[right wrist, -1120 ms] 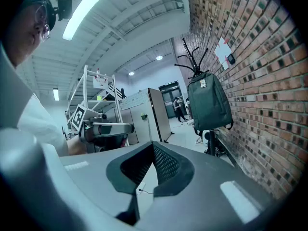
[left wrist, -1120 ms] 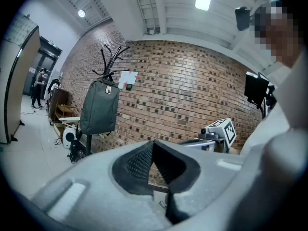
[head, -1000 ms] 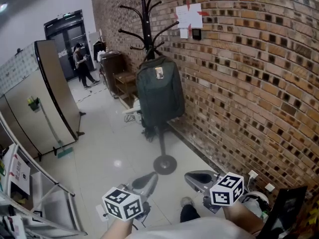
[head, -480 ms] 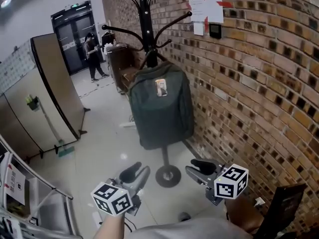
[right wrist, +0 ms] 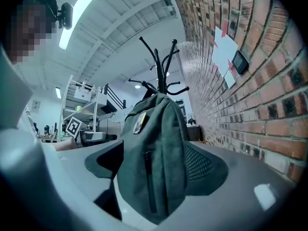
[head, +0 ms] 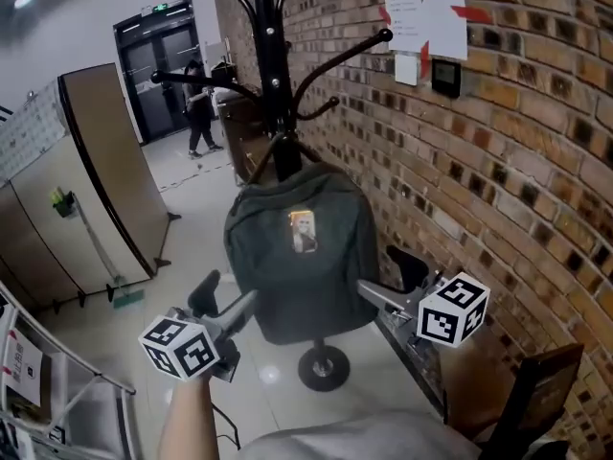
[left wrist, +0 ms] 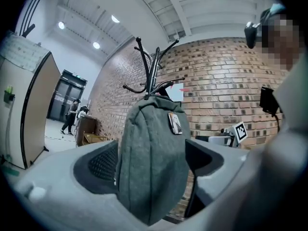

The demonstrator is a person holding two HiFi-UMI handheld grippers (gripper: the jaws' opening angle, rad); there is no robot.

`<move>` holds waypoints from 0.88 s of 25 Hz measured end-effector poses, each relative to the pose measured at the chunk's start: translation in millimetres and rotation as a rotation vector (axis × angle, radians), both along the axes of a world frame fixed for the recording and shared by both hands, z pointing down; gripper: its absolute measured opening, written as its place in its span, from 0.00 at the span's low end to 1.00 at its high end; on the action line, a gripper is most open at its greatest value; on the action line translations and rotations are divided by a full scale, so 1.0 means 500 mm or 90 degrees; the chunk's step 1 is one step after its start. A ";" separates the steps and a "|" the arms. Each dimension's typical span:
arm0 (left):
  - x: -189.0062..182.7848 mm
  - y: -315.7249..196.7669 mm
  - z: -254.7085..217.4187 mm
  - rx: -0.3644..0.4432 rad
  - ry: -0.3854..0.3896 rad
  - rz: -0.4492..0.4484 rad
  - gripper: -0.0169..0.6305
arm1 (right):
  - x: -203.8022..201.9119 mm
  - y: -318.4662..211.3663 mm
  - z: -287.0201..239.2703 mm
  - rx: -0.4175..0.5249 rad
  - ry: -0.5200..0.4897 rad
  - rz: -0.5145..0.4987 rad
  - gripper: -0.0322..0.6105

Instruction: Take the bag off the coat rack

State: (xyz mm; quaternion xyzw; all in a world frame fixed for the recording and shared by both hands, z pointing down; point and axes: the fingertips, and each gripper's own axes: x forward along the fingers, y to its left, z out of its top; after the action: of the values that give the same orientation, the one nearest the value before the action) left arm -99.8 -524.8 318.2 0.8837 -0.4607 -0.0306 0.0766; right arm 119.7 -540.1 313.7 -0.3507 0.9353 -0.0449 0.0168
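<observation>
The dark green backpack hangs on the black coat rack, high on the pole under its curved hooks and right beside the brick wall, with its small badge facing out. The left gripper is up at the bag's lower left side and the right gripper at its lower right. Both sets of jaws are opening wide, and each gripper view frames the backpack between them, though I see no pad pressing on the fabric.
</observation>
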 end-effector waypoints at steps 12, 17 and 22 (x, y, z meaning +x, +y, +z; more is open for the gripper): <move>0.056 -0.110 0.047 -0.051 -0.015 0.086 0.85 | -0.044 -0.124 0.025 -0.029 -0.027 -0.097 0.82; 0.049 -0.119 0.043 -0.046 -0.015 0.083 0.78 | -0.056 -0.133 0.031 -0.041 -0.038 -0.090 0.76; 0.052 -0.116 0.042 -0.060 -0.023 0.069 0.70 | -0.059 -0.126 0.039 -0.038 0.003 -0.060 0.56</move>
State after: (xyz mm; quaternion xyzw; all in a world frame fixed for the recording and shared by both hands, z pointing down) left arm -74.0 -582.6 339.3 0.9033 -0.4141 0.0111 0.1111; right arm 90.0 -603.1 333.4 -0.3066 0.9491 -0.0728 0.0019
